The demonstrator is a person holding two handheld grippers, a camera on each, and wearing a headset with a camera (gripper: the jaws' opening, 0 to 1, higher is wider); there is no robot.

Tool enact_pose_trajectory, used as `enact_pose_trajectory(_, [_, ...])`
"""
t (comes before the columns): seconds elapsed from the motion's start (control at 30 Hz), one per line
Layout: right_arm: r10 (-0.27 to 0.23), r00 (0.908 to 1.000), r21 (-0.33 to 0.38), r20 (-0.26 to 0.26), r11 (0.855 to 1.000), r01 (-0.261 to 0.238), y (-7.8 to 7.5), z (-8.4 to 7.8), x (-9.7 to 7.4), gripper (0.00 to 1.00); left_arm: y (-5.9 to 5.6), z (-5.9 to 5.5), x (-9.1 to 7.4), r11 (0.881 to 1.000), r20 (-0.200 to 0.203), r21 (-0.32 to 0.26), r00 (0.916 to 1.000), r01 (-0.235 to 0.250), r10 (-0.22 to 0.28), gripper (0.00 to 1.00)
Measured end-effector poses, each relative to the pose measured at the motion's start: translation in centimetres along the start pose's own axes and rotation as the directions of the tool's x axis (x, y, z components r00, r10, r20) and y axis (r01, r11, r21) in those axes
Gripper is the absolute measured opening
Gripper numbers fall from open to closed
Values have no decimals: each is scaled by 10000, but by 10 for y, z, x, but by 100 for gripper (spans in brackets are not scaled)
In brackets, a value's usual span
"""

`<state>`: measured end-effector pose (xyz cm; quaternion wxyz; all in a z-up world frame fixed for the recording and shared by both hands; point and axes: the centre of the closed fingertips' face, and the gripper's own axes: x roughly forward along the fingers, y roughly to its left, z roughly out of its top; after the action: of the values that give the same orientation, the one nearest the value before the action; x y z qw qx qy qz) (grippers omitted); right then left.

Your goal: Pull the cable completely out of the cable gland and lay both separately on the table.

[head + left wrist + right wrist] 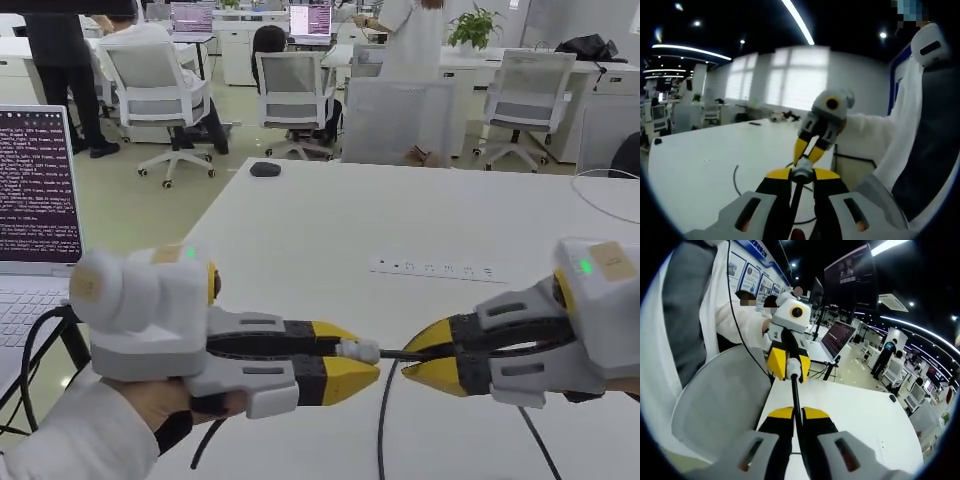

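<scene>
White cable gland sat clamped in my left gripper, black cable pinched in my right gripper; a skewed pull risked slipping.

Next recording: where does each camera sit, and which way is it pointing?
Head view: on the headset, looking forward and down at the table; a white sleeve shows, left gripper clamping the gland, right gripper clamping the cable.
Left gripper view: on the left gripper, facing along its jaws at the right gripper.
Right gripper view: on the right gripper, facing back at the left gripper.
Shared: both gripper views see the gland and cable between the tips.
</scene>
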<state>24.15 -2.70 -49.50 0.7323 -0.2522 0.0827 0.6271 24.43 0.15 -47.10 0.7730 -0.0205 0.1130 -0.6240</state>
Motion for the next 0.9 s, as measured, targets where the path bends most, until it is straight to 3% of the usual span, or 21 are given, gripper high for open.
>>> enact_pose_trajectory(0.4, [-558,9981,632,-278,9963,574,-5,-24,-21,4,7,0,-12,9995,85,-51,9995,-315,316,17])
enact_pose_trajectory(0.63, [-1118,9921,1277,-565,9847,1182,-7,-48,-41,4,12,1,-21,9984,191,-124,9983,-545,548,17])
enact_pose_trajectory(0.9, [-1535,9858,1746,-683,9710,1633,-8,-61,-52,5,15,5,-24,9974,358,-227,9970,-683,691,17])
